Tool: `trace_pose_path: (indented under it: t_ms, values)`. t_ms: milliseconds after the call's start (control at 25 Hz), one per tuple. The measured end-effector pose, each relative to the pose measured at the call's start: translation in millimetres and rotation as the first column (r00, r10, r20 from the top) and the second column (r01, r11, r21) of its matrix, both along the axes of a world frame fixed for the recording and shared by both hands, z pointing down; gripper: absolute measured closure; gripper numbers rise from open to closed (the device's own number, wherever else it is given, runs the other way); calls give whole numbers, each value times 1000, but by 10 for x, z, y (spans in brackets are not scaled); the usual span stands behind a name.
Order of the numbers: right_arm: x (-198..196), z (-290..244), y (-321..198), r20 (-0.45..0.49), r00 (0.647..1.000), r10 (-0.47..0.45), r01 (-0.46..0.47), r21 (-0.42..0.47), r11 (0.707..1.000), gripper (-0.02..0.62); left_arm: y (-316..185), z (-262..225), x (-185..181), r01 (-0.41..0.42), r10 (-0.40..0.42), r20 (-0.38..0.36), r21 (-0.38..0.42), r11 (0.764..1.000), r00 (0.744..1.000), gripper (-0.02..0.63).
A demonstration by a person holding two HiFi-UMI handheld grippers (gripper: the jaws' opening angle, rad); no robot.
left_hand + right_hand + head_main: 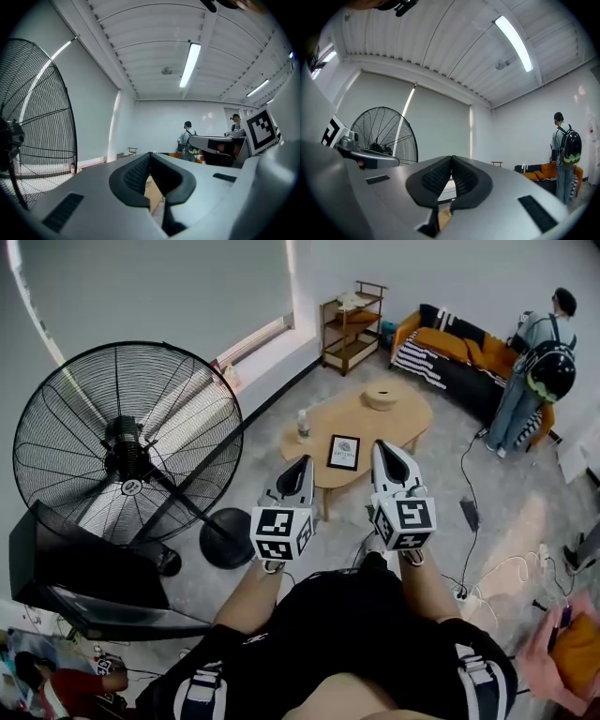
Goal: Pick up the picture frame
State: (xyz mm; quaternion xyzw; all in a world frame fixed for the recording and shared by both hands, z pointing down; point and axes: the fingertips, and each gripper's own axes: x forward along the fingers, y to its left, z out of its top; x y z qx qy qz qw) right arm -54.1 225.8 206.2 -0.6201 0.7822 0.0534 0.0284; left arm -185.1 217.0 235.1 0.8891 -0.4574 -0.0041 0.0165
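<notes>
A black picture frame (343,452) with a white print lies flat on the low wooden table (384,423), near its front edge. My left gripper (302,465) is held level short of the table, to the frame's left, shut with nothing in it. To the frame's right my right gripper (382,448) is also shut and empty. In the left gripper view the left gripper (149,155) has its pads touching at the tips. The right gripper view gives the same closed look for the right gripper (451,159). The frame is hidden in both gripper views.
A big black floor fan (127,442) stands close on the left, its round base (226,538) by my left side. A water bottle (303,426) and a round woven object (381,396) sit on the table. A person (536,371) stands by the orange sofa (455,351). Cables (469,521) run over the floor at right.
</notes>
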Motion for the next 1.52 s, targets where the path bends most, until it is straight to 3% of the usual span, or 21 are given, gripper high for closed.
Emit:
trace_pose_path:
  t_ms: [280, 600, 1160, 1320, 1520]
  values:
    - [645, 128, -838, 60, 998, -4, 5, -18, 1000, 578, -755, 179, 531, 40, -40, 19, -30, 999, 999, 584]
    - [1177, 184, -1917, 61, 995, -76, 80, -57, 995, 578, -1743, 109, 1166, 93, -92, 32, -45, 995, 995, 584]
    - [2111, 345, -3597, 85, 981, -177, 186, -126, 974, 578, -3283, 262, 1964, 229, -225, 42, -128, 965, 973, 584]
    - [2202, 415, -3908, 92, 977, -195, 207, -160, 965, 578, -3507, 262, 2073, 246, -240, 53, -139, 959, 969, 584]
    - [1925, 501, -4159, 73, 974, -213, 223, -176, 959, 578, -3751, 355, 1798, 251, -246, 47, -153, 956, 968, 584]
